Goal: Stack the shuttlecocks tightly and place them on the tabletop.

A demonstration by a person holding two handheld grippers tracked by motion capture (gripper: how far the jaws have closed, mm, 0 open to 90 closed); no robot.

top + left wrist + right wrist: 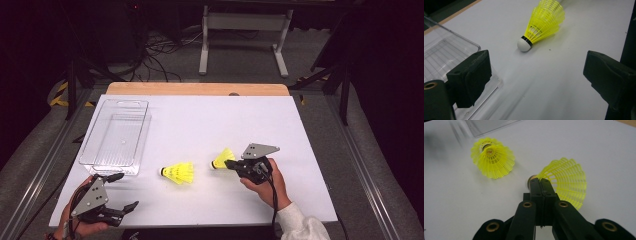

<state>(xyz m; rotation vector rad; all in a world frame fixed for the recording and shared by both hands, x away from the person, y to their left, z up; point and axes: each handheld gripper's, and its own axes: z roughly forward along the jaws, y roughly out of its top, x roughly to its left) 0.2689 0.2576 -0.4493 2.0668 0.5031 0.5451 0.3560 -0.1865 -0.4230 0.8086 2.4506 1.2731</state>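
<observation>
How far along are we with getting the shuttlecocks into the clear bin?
Nothing is in the clear plastic bin yet. In hand: the right tool is shut on the skirt of one yellow plastic shuttlecock, close above the white table. Left: carry it to the bin, then fetch the second yellow shuttlecock, lying on its side ahead of the open left tool.

Left gripper [121, 192]: black body and two black jaws with blocky, matt pads [471, 75], a brass-coloured eyelet set in the arm beside one pad, and a grey three-cornered plate [91, 196] on top pierced by small dark holes. Right gripper [229, 163]: the same black build under a matching grey plate [258, 150], with four brass-ringed holes across its jaw arms [544, 206] and a black cable [273, 197] trailing back along the forearm. The right forearm wears a white, ribbed-looking sleeve [300, 226] that ends at the wrist.
</observation>
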